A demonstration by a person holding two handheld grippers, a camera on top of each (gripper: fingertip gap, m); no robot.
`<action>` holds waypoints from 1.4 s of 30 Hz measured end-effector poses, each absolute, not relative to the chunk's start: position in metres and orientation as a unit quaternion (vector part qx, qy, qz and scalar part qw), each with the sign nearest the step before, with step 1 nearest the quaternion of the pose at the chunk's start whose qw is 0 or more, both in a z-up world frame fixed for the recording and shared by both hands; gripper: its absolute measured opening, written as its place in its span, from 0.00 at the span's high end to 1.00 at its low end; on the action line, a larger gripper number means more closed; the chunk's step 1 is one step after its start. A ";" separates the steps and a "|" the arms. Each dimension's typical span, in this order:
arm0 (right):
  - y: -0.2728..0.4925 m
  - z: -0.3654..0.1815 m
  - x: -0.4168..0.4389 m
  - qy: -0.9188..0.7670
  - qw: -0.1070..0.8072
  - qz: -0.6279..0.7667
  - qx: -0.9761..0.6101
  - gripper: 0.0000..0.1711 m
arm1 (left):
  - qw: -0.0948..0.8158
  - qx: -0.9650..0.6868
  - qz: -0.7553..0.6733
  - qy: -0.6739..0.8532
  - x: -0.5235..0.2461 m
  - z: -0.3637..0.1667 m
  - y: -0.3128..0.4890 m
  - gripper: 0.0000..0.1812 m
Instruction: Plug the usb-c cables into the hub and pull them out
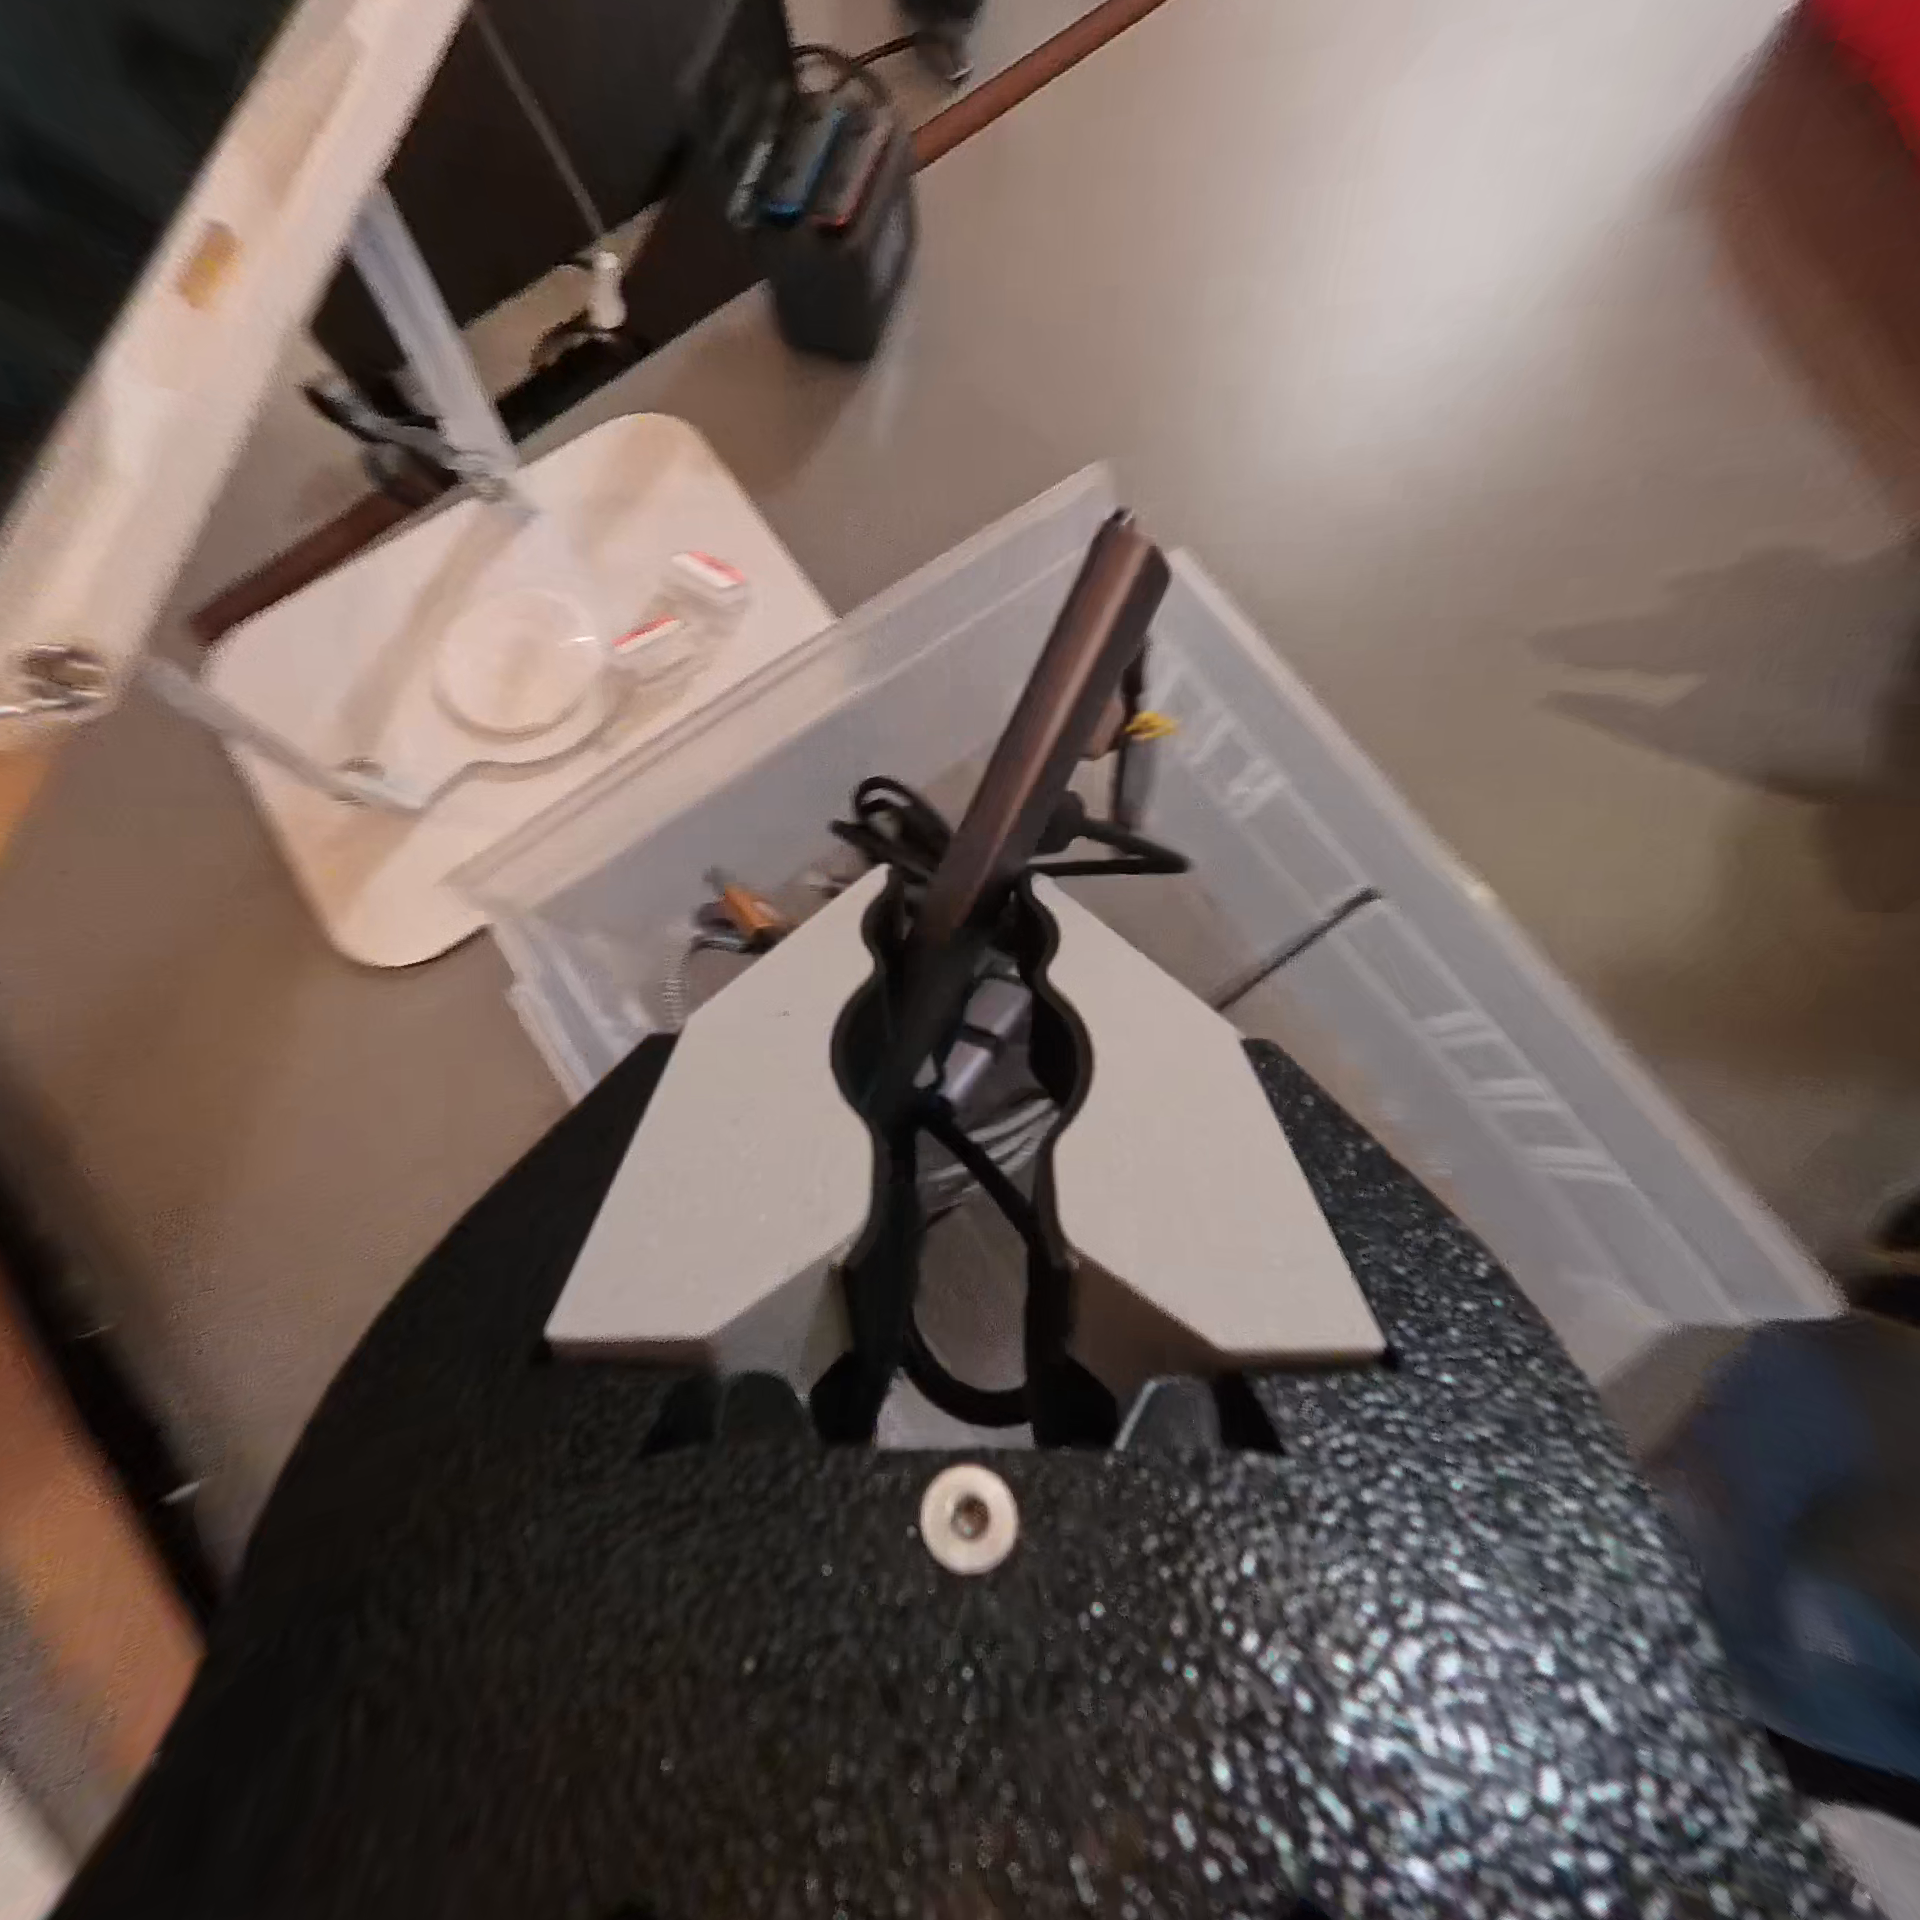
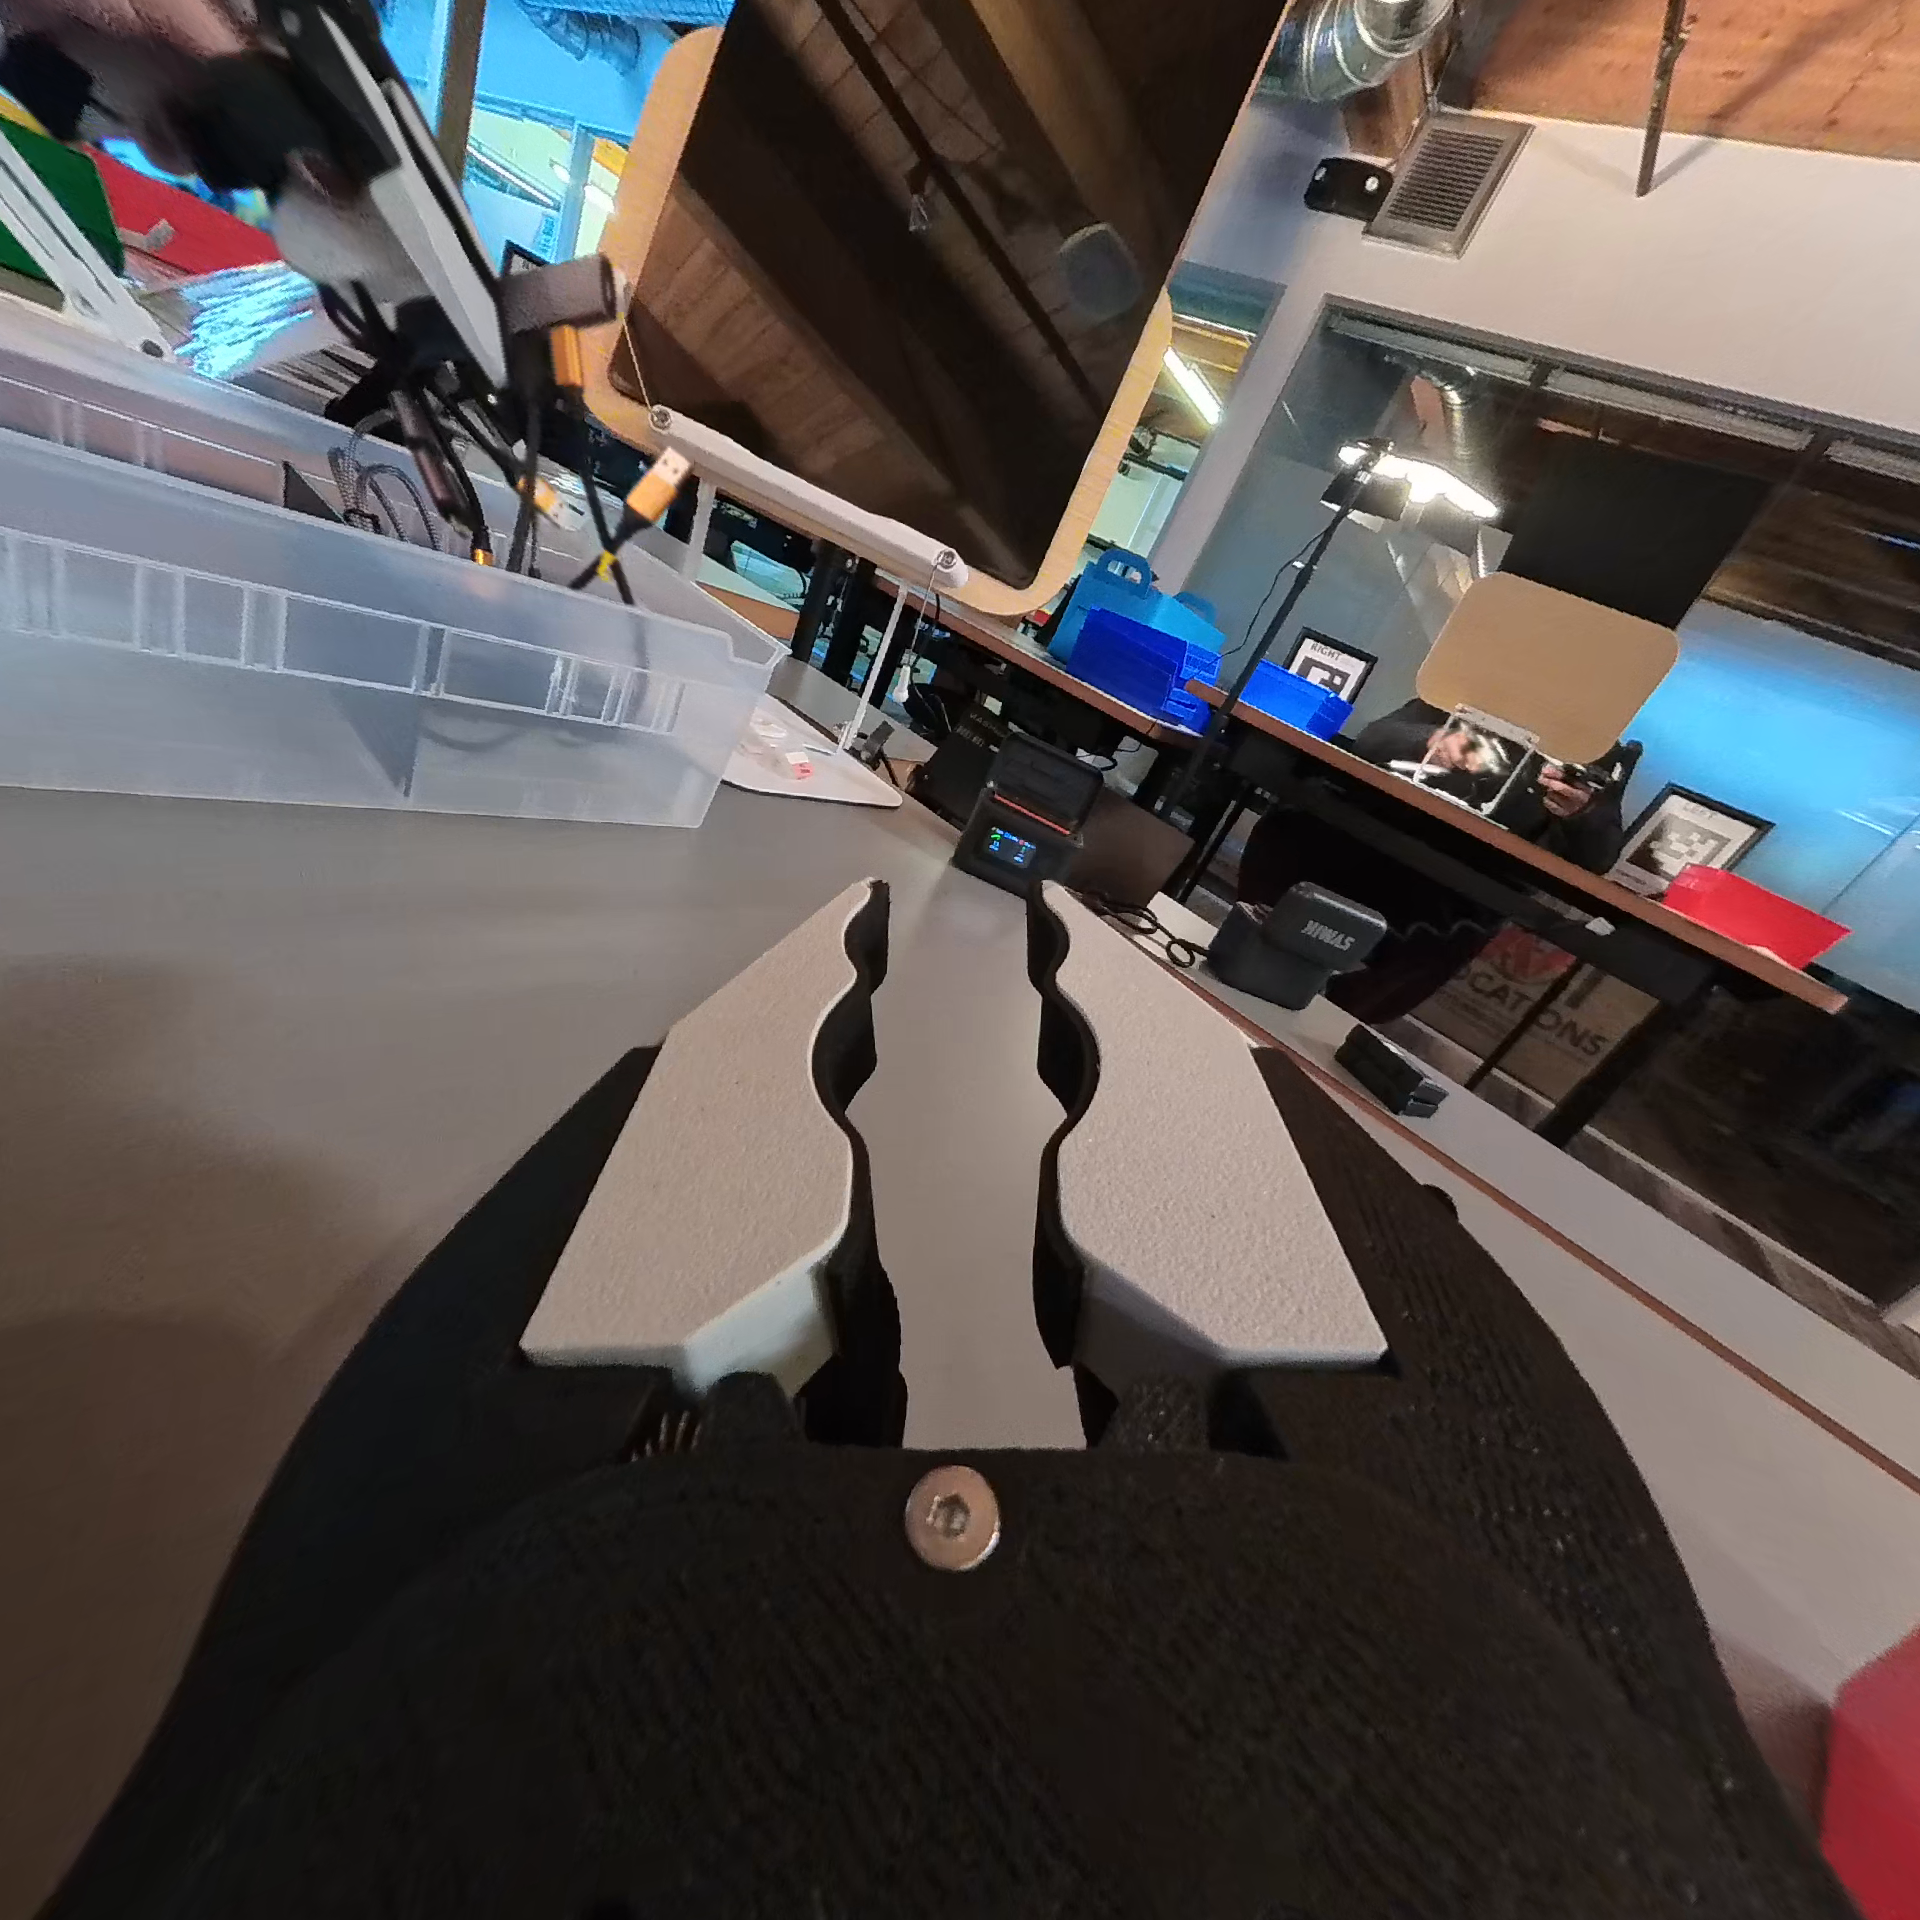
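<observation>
The left hand-held gripper (image 1: 961, 914), with pale grey wavy-edged fingers on a black textured body, is raised and tilted downward, its fingers closed around a slim dark flat bar with black cords trailing from it. The right hand-held gripper (image 2: 956, 914), of the same build, sits low and nearly level, its fingers parted with a clear gap, holding nothing.

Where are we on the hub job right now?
Done: the left gripper has the hub clamped and raised over the clear bin. In hand: cables dangle from the lifted hub; whether plugged in is unclear. An orange-tipped connector hangs loose. Left: the right gripper is open and empty over the table.
</observation>
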State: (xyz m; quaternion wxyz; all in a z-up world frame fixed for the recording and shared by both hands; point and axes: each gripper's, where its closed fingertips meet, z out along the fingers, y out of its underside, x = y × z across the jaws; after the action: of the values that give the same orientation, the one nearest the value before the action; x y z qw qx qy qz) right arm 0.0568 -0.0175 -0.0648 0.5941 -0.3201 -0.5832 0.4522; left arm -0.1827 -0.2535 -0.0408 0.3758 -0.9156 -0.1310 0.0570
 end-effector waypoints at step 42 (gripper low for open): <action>-0.015 0.024 0.105 -0.485 0.639 0.536 -0.264 0.87 | 0.731 -0.682 -0.005 -0.026 0.046 0.062 -0.078 0.97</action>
State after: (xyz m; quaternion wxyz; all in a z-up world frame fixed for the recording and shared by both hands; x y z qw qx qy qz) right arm 0.1047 -0.0147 0.0244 0.6389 -0.2641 -0.4846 0.5360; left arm 0.0457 -0.0778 0.0624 0.7307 -0.6822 -0.0262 -0.0048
